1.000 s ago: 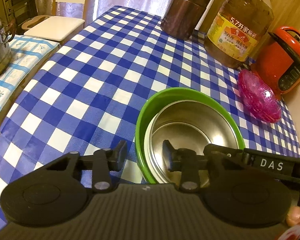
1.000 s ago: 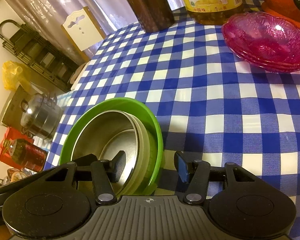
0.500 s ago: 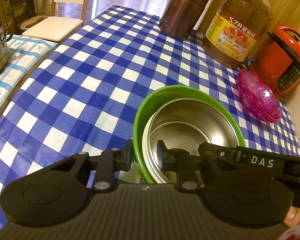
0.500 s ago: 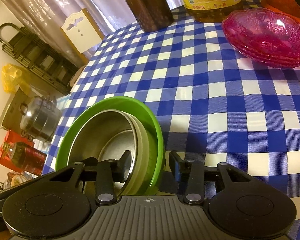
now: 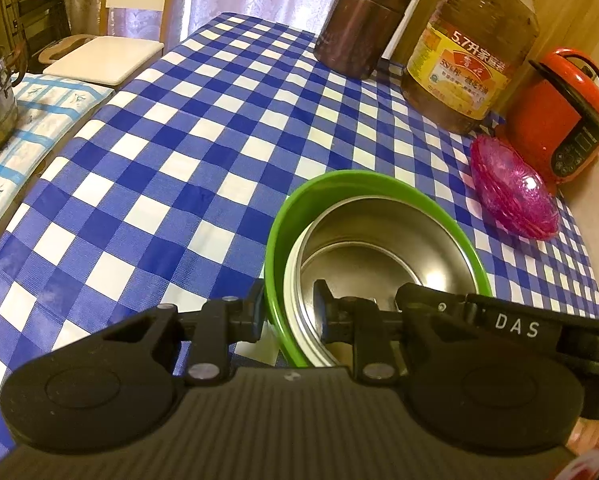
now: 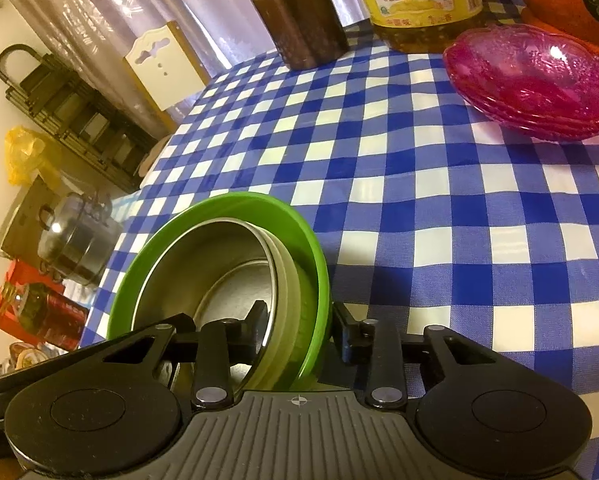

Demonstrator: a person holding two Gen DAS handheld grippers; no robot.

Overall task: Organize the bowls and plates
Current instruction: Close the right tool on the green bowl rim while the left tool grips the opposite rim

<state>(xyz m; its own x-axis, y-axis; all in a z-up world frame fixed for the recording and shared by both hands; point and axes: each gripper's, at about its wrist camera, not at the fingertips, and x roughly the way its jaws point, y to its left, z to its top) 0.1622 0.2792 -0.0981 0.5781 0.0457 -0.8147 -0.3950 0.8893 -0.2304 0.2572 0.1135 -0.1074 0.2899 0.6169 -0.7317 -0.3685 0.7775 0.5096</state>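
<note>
Left wrist view: left gripper [image 5: 287, 314] straddles the near wall of the nested bowls, one finger outside the glossy green plastic bowl [image 5: 323, 188], the other inside the brushed stainless-steel bowl [image 5: 383, 248] seated in it. Jaws have just been closing; pads now appear pressed on both walls, narrow gap. The stack sits on the blue-and-white checked tablecloth [image 5: 171, 160], near its front edge. A stack of pink ribbed translucent dishes [image 5: 513, 192] lies well apart, beside an orange cooker [image 5: 559, 116]. Right wrist view: right gripper [image 6: 299, 330] pinches the opposite side of the rim the same way, jaws just closing, partly open around the double wall. Judgement: a two-sided hold keeps the smooth nested pair level for lifting together, probably toward the pink dishes [image 6: 531, 80]; slick metal might slip inside the plastic.
</note>
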